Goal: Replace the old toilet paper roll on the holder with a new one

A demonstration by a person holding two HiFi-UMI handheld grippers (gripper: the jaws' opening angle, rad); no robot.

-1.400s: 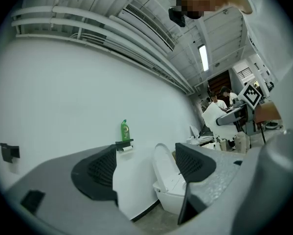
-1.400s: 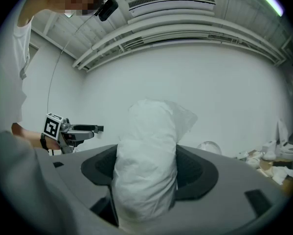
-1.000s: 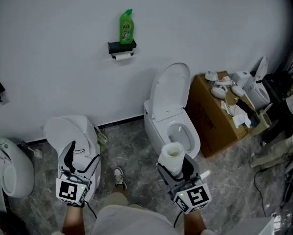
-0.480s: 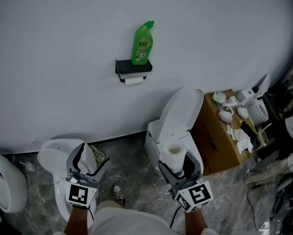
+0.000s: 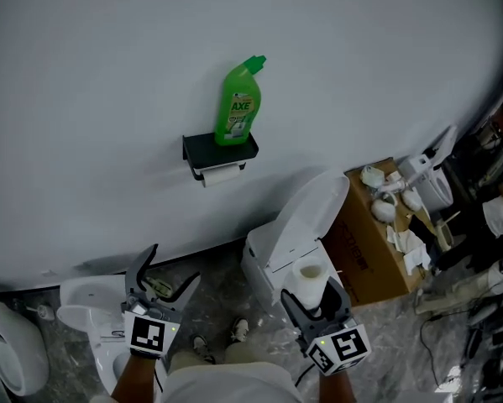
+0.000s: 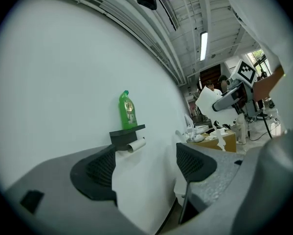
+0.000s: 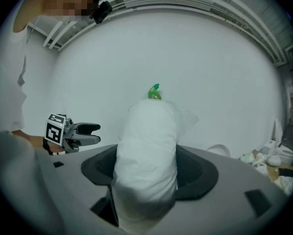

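A black wall holder [image 5: 220,152] carries a thin, nearly used-up roll [image 5: 221,175] under its shelf; it also shows in the left gripper view as the holder [image 6: 126,133] with the old roll [image 6: 136,144]. My right gripper [image 5: 314,296] is shut on a full white toilet paper roll [image 5: 310,280], which fills the right gripper view [image 7: 147,155]. My left gripper [image 5: 160,274] is open with nothing between its jaws, low and left of the holder. Both grippers are well below the holder.
A green cleaner bottle [image 5: 237,104] stands on the holder's shelf. A white toilet [image 5: 297,229] with raised lid sits below right, another toilet [image 5: 91,305] under my left gripper. A cardboard box [image 5: 375,233] with white clutter stands to the right.
The view has closed in on the wall; holder and bottle look larger. Both grippers have risen slightly toward the holder, the right still gripping the new roll.
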